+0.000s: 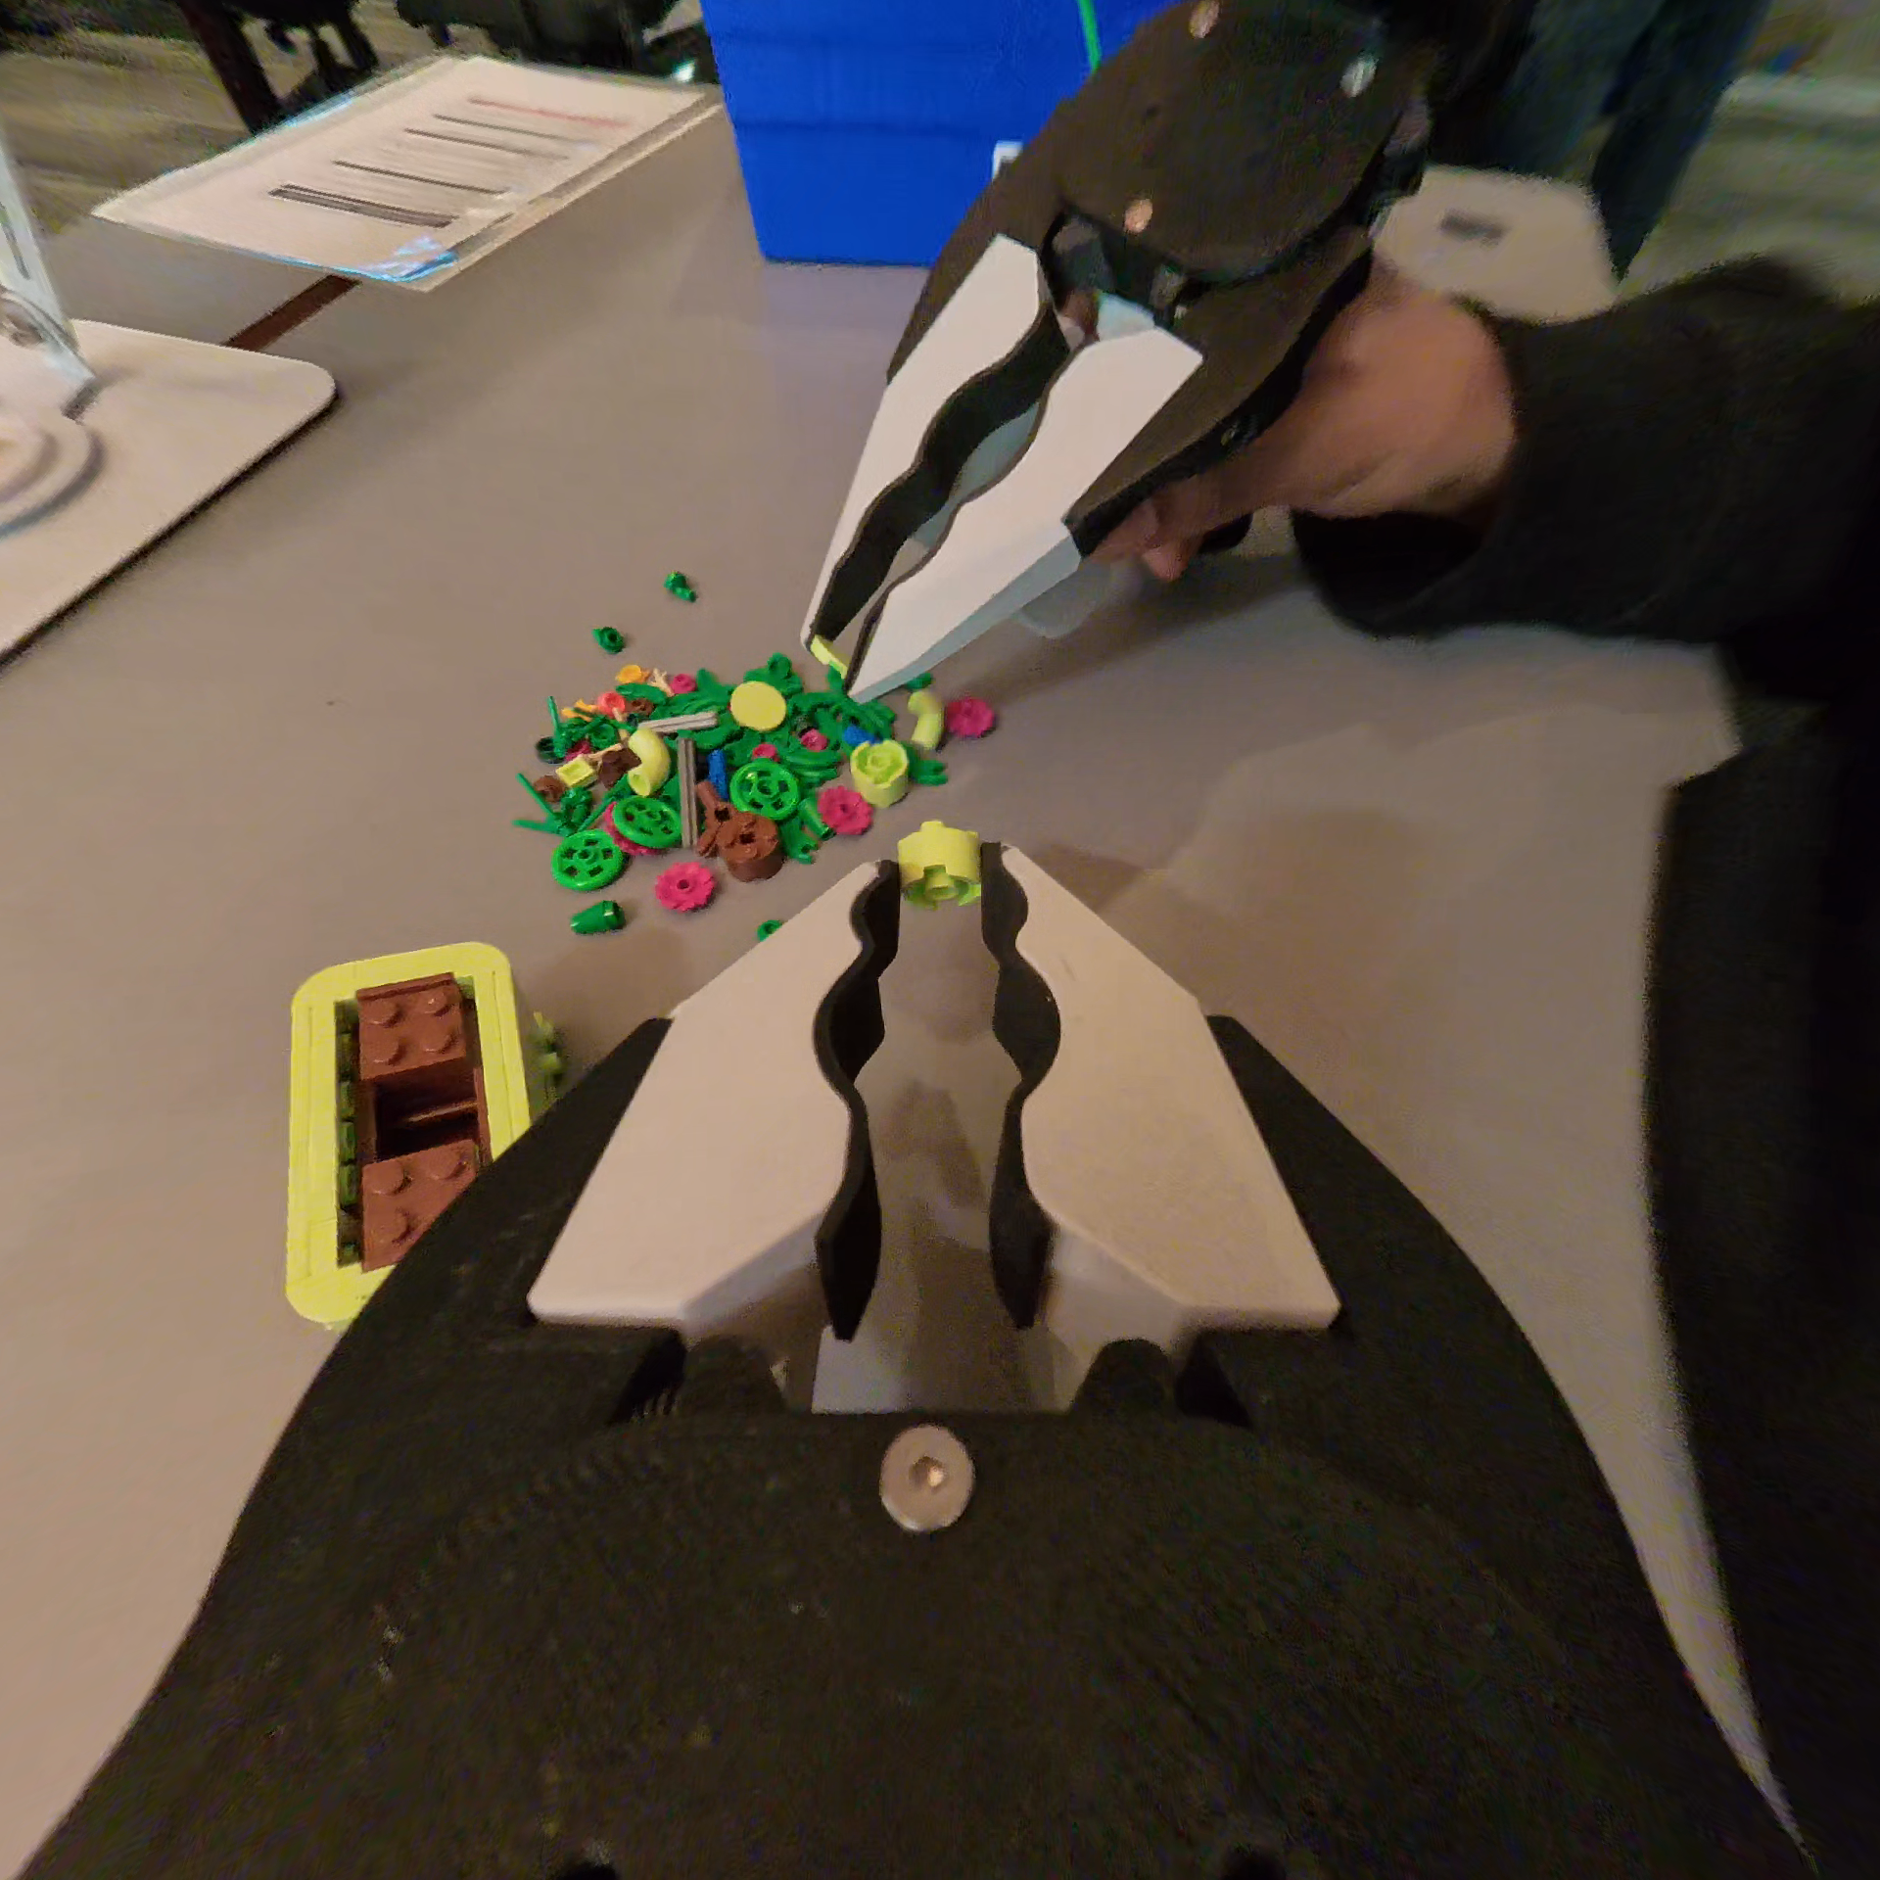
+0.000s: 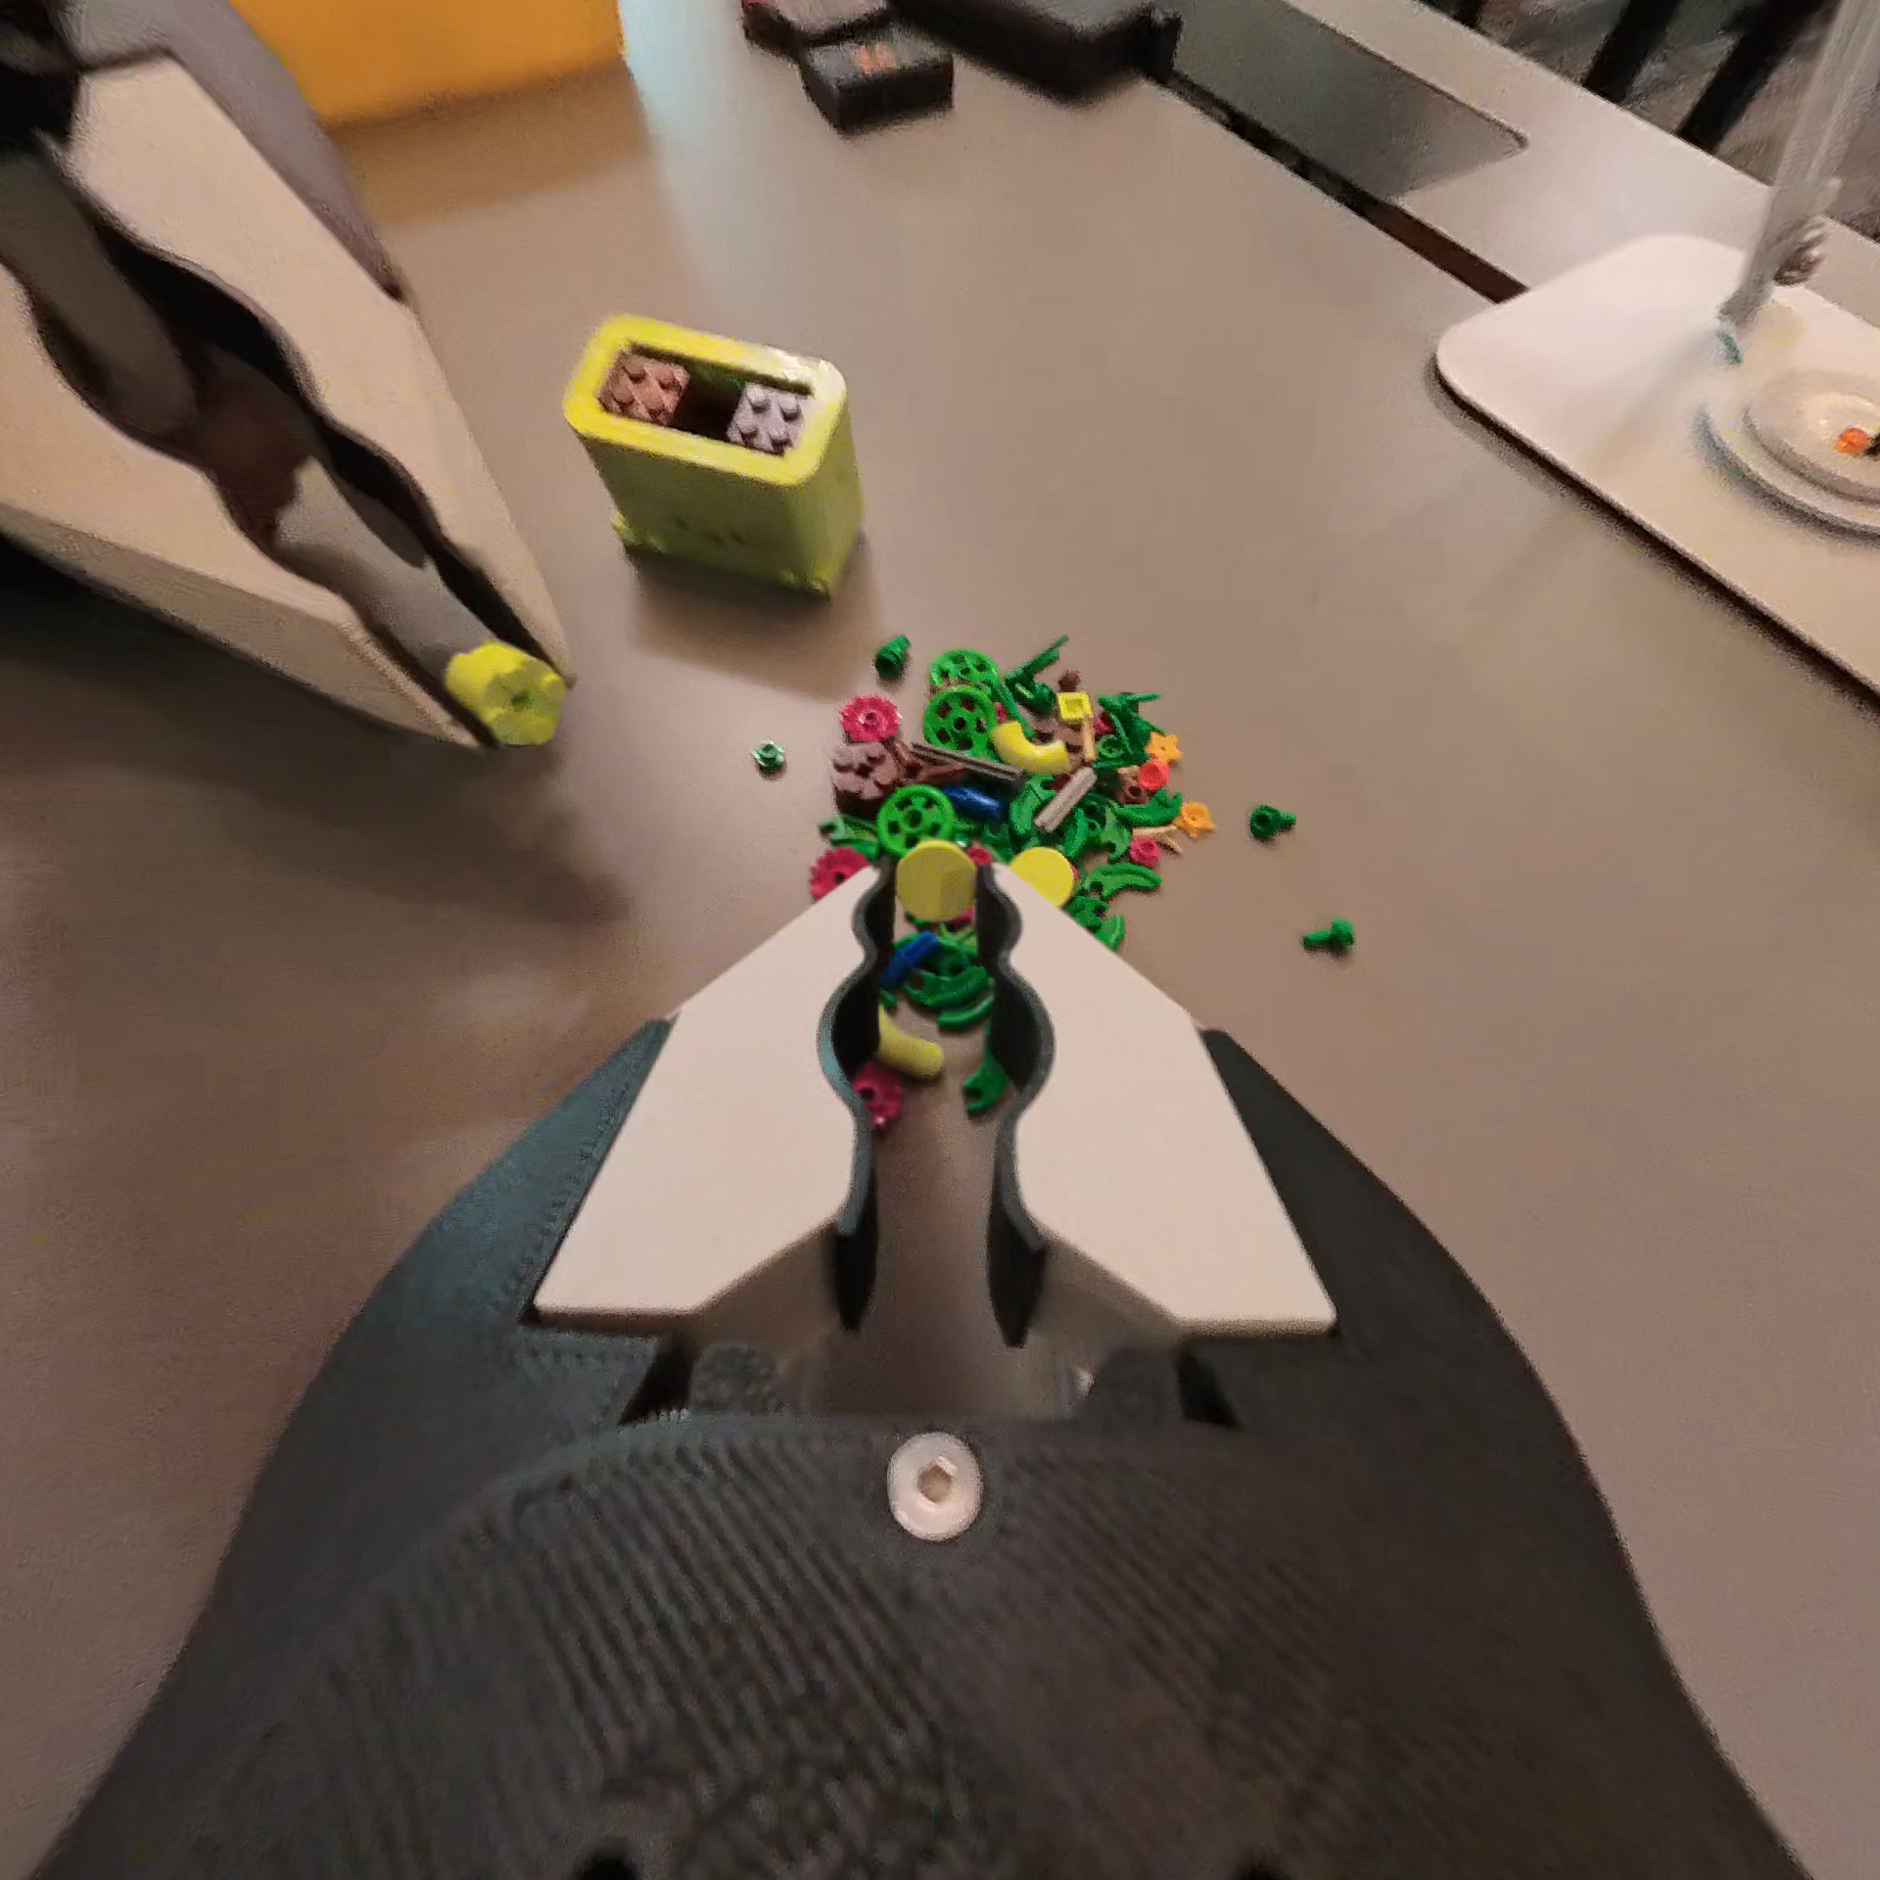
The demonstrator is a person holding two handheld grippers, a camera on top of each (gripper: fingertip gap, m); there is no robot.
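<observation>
My left gripper (image 1: 940,865) is shut on a lime round brick (image 1: 938,863), held above the table just short of a pile of small toy pieces (image 1: 732,773); it also shows in the right wrist view (image 2: 506,702) with the lime round brick (image 2: 506,694). My right gripper (image 2: 936,883) is shut on a yellow round tile (image 2: 934,881), held on edge over the pile (image 2: 1017,804). In the left wrist view the right gripper (image 1: 839,656) hangs over the pile's far side. A lime box with brown bricks inside (image 1: 402,1124) stands left of my left gripper, and it also shows in the right wrist view (image 2: 717,453).
A blue bin (image 1: 865,122) stands at the table's far side. A sheet of paper (image 1: 407,163) lies at the far left. A white monitor base (image 2: 1668,427) sits at the right edge of the right wrist view. Dark blocks (image 2: 875,71) lie farther back. A person's sleeve (image 1: 1628,458) reaches in. Tip to tip, the grippers are about 8 centimetres apart. It is some 30 centimetres from my right tips to the white monitor base (image 2: 1668,427).
</observation>
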